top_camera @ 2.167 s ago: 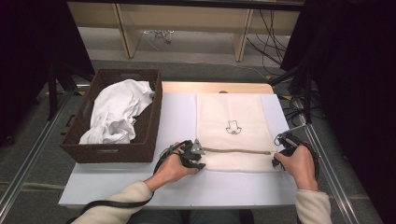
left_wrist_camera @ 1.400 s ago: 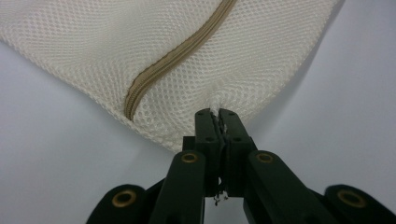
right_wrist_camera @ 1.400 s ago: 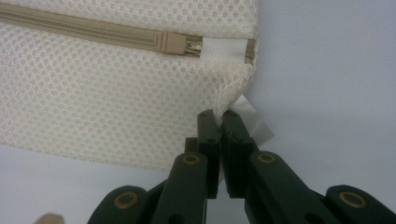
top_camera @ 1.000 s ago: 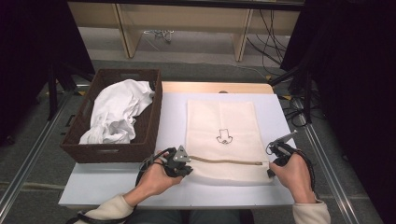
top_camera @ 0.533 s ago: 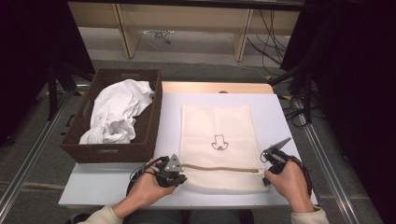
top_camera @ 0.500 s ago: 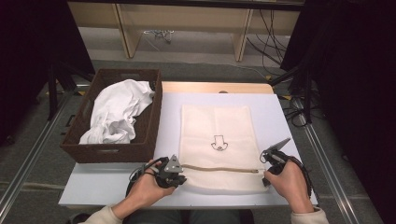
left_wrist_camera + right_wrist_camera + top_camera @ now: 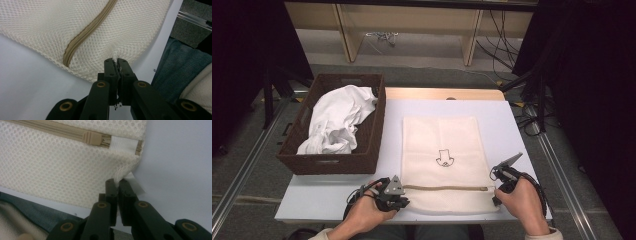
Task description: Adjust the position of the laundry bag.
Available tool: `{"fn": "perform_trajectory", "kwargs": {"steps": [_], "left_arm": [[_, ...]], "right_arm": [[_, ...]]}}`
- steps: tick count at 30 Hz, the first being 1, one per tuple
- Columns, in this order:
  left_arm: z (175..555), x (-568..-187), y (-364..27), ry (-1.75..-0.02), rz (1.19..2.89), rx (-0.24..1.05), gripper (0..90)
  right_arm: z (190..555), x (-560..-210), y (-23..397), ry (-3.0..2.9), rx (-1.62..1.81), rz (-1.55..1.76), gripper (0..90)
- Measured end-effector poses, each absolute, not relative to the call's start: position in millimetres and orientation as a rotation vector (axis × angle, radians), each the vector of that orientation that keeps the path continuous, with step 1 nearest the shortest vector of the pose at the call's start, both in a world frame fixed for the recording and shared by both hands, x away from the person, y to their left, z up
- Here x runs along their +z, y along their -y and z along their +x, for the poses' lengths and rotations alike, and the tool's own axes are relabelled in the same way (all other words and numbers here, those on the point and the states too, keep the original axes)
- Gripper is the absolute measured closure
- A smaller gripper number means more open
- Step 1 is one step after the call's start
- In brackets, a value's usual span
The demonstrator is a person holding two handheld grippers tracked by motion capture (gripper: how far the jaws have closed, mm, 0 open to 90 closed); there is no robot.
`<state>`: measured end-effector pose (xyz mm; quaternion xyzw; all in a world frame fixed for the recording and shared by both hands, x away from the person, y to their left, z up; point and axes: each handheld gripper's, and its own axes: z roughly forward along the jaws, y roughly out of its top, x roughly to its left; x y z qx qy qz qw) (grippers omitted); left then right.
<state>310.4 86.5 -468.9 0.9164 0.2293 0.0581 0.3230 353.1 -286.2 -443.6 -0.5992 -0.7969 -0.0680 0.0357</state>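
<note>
A cream mesh laundry bag (image 7: 444, 150) with a tan zipper (image 7: 447, 188) and a small black print lies flat on the white table (image 7: 337, 192). My left gripper (image 7: 403, 201) is shut on the bag's near left corner; in the left gripper view the mesh (image 7: 100, 30) bunches between the jaws of this gripper (image 7: 117, 60). My right gripper (image 7: 494, 192) is shut on the near right corner. In the right gripper view the fabric (image 7: 50, 165) puckers at that gripper's (image 7: 117, 180) tips, just below the zipper pull (image 7: 91, 137).
A dark wicker basket (image 7: 367, 150) holding crumpled white cloth (image 7: 337, 120) stands at the table's left. A wooden strip (image 7: 442, 93) runs along the far edge. Cables (image 7: 507, 30) lie on the floor beyond. The table's near edge is just behind the bag.
Both hands have pulled the bag toward the near edge of the table, keeping hold of its two near corners. The bag now lies closer to the person.
</note>
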Motion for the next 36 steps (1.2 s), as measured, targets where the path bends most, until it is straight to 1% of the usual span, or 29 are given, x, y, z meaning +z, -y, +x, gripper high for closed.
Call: {"fn": "perform_trajectory", "kwargs": {"steps": [2, 5, 7, 8, 9, 10, 11, 12, 14, 15, 16, 17, 18, 19, 20, 21, 22, 23, 24, 25, 26, 27, 28, 30, 32, 34, 35, 36], "left_arm": [[310.9, -468.8, -86.8, -0.589, 2.408, 0.161, 86.6], [308.3, -471.1, -84.0, -0.638, 2.361, 0.149, 86.6], [307.7, -470.7, -84.1, -0.638, 2.363, 0.148, 86.5], [308.1, -469.8, -86.0, -0.613, 2.394, 0.146, 86.5], [308.1, -469.8, -86.0, -0.613, 2.394, 0.146, 86.4], [306.8, -472.1, -84.9, -0.643, 2.354, 0.143, 86.3], [308.8, -470.3, -87.8, -0.593, 2.404, 0.14, 86.2], [308.3, -471.0, -87.7, -0.603, 2.392, 0.14, 86.0], [308.2, -471.3, -88.0, -0.609, 2.386, 0.14, 84.9], [306.7, -472.3, -87.4, -0.652, 2.321, 0.13, 83.4], [306.5, -471.4, -88.3, -0.659, 2.298, 0.125, 81.1], [306.5, -471.4, -88.3, -0.659, 2.298, 0.125, 77.4], [306.5, -468.7, -91.6, -0.681, 2.231, 0.131, 71.5], [306.5, -468.7, -91.6, -0.681, 2.231, 0.131, 64.9], [306.0, -467.2, -93.0, -0.691, 2.18, 0.139, 64.9], [306.8, -464.6, -96.3, -0.686, 2.122, 0.187, 52.1], [306.8, -464.6, -96.3, -0.686, 2.122, 0.187, 46.4], [308.9, -462.6, -99.7, -0.666, 2.106, 0.222, 46.4], [309.7, -461.5, -100.8, -0.666, 2.082, 0.243, 38.4], [310.5, -460.1, -102.4, -0.666, 2.069, 0.27, 38.4], [311.4, -459.1, -104.2, -0.672, 2.071, 0.31, 35.1], [312.0, -458.4, -105.9, -0.675, 2.083, 0.32, 31.9], [312.9, -460.2, -107.0, -0.695, 2.064, 0.335, 27.3], [313.5, -459.8, -108.9, -0.694, 2.085, 0.345, 26.0], [313.9, -461.8, -108.8, -0.725, 2.052, 0.336, 22.3], [314.4, -462.5, -108.9, -0.724, 2.037, 0.323, 22.0], [315.9, -461.4, -110.8, -0.701, 2.059, 0.338, 22.0], [314.7, -462.4, -109.9, -0.734, 2.035, 0.314, 21.4]], "right_arm": [[353.4, -443.7, 286.0, 2.448, -0.214, -1.844, 88.0], [352.7, -441.7, 281.8, 2.362, -0.16, -1.905, 87.9], [352.7, -441.8, 282.1, 2.368, -0.162, -1.901, 87.8], [352.8, -441.8, 282.9, 2.371, -0.168, -1.895, 87.7], [353.5, -444.9, 286.2, 2.443, -0.224, -1.852, 87.6], [353.4, -444.4, 285.3, 2.438, -0.204, -1.858, 87.4], [353.6, -444.3, 285.4, 2.446, -0.199, -1.849, 87.2], [353.5, -444.1, 285.4, 2.445, -0.203, -1.851, 86.8], [353.2, -443.5, 285.7, 2.442, -0.203, -1.852, 85.6], [351.2, -438.0, 284.6, 2.363, -0.174, -1.904, 79.6], [351.4, -438.9, 289.6, 2.431, -0.237, -1.868, 75.3], [349.9, -433.2, 288.5, 2.363, -0.205, -1.914, 70.4], [350.2, -432.7, 293.2, 2.428, -0.271, -1.889, 65.4], [350.2, -432.7, 293.2, 2.428, -0.271, -1.889, 65.4], [350.0, -429.8, 295.1, 2.451, -0.314, -1.887, 60.6], [350.4, -423.9, 294.5, 2.413, -0.392, -1.986, 51.8], [350.4, -423.9, 294.5, 2.413, -0.392, -1.986, 51.8], [351.4, -421.1, 295.2, 2.412, -0.441, -2.008, 48.1], [352.2, -414.8, 293.6, 2.366, -0.494, -2.085, 43.5], [352.2, -414.8, 293.6, 2.366, -0.494, -2.085, 43.5], [353.4, -412.9, 294.8, 2.372, -0.531, -2.094, 42.6], [356.1, -413.4, 300.0, 2.438, -0.6, -2.043, 42.0], [356.6, -408.9, 298.6, 2.398, -0.61, -2.098, 41.6], [357.3, -407.4, 300.7, 2.415, -0.607, -2.076, 41.5], [360.1, -404.4, 301.8, 2.407, -0.625, -2.1, 41.5], [362.4, -403.6, 302.0, 2.396, -0.63, -2.112, 41.5], [362.4, -403.6, 302.0, 2.396, -0.63, -2.112, 41.5], [364.5, -404.2, 302.5, 2.399, -0.623, -2.107, 41.6]]}}
